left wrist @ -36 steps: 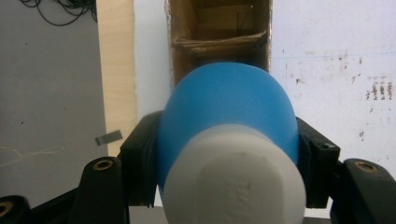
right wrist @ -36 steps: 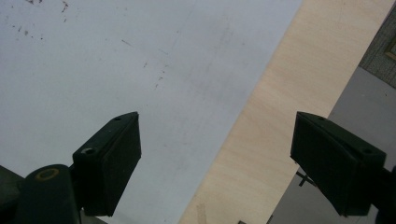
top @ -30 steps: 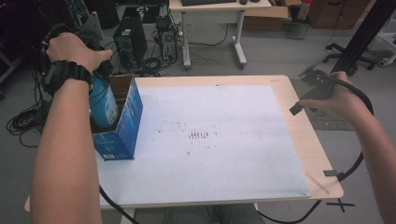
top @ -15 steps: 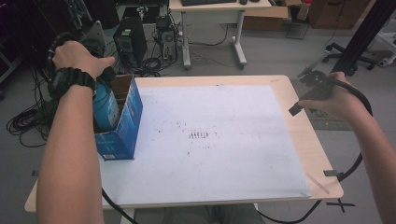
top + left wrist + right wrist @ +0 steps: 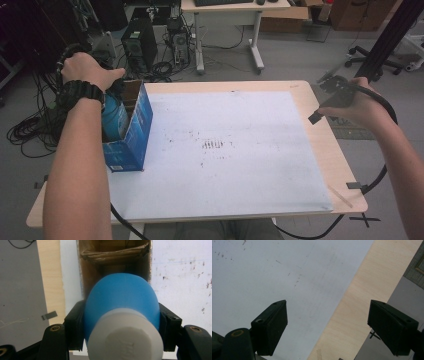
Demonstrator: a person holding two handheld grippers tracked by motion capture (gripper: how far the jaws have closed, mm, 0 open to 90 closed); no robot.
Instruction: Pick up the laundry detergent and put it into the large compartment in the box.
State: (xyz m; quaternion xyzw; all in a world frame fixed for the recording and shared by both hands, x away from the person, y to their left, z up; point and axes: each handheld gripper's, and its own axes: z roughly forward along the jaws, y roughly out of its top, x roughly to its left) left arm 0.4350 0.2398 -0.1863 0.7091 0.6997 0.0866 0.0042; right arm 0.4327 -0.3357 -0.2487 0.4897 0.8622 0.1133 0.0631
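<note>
A person at a table [image 5: 320, 150] holds two grippers, one in each hand. There is one blue bottle [image 5: 122, 302], one blue cardboard box [image 5: 134, 131] and one white sheet [image 5: 240, 150] covering most of the wooden tabletop. The left gripper [image 5: 121, 320] has its jaws clamped on either side of the bottle, just below its shoulder. The bottle is smooth, rounded, bright blue plastic with a wide white screw cap [image 5: 125, 337] that faces the gripper's camera; faint raised marks on the cap cannot be read. From above, the bottle [image 5: 114, 117] sits partly inside the open top of the box, which stands near the table's left edge, with the left hand [image 5: 87, 67] over it. The box has plain brown cardboard inside, with a folded flap [image 5: 115, 252] beyond the bottle. The right gripper [image 5: 328, 322] hangs over the table's right edge with its jaws wide apart, nothing between them. The sheet carries small dark specks and a short row of dark marks [image 5: 216, 145] near its middle.
</note>
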